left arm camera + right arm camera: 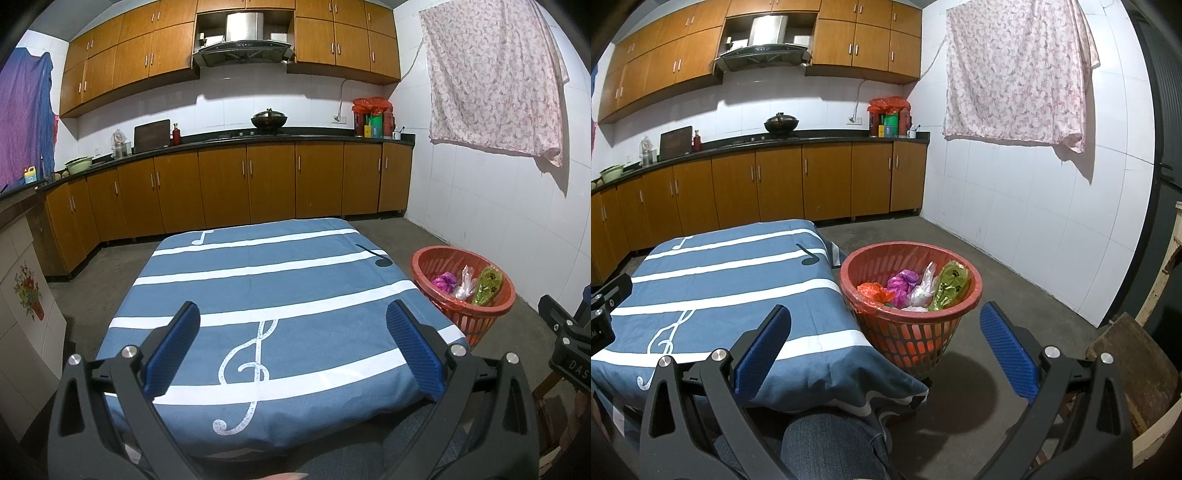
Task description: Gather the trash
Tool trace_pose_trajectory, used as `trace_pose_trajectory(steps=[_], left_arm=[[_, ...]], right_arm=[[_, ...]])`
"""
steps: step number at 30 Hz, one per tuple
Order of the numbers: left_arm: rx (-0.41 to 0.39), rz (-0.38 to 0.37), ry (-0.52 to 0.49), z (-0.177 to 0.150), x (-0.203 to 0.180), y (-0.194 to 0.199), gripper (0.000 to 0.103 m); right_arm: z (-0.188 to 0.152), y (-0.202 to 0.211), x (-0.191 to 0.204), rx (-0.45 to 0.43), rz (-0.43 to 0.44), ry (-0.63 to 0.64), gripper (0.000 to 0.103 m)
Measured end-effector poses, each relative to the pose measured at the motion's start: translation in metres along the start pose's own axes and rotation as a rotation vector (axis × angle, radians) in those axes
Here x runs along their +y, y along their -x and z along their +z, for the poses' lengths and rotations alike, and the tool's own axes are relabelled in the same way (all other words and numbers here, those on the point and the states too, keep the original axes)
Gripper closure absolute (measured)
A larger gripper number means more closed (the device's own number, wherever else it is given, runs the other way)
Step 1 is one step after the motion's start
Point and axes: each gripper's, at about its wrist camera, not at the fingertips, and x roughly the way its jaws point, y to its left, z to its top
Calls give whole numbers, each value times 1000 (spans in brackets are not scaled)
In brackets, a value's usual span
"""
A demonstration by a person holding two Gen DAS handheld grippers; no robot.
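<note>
The desk [295, 266] is covered by a blue cloth crossed by white stripes and printed with white and black music notes. A red basket [908, 332], lined with red plastic, is filled with a pink bag [903, 282], an orange bag [873, 291], a clear bag [923, 288] and a green wrapper [951, 284] marked with black paw prints. Blue ribbed pads are seen on the black left hand-held gripper [293, 347] and right hand-held gripper [886, 347]. A pink floral sheet [1015, 70] is hung on white tiles. The cabinets [229, 184] are brown.
</note>
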Motion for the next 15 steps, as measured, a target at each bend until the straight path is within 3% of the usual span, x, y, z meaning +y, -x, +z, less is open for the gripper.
trace_pose_trajectory(steps=[15], left_arm=[[4,1,3,-3,1,0,4]], right_arm=[[-8,0,0,10,-2,-8,2]])
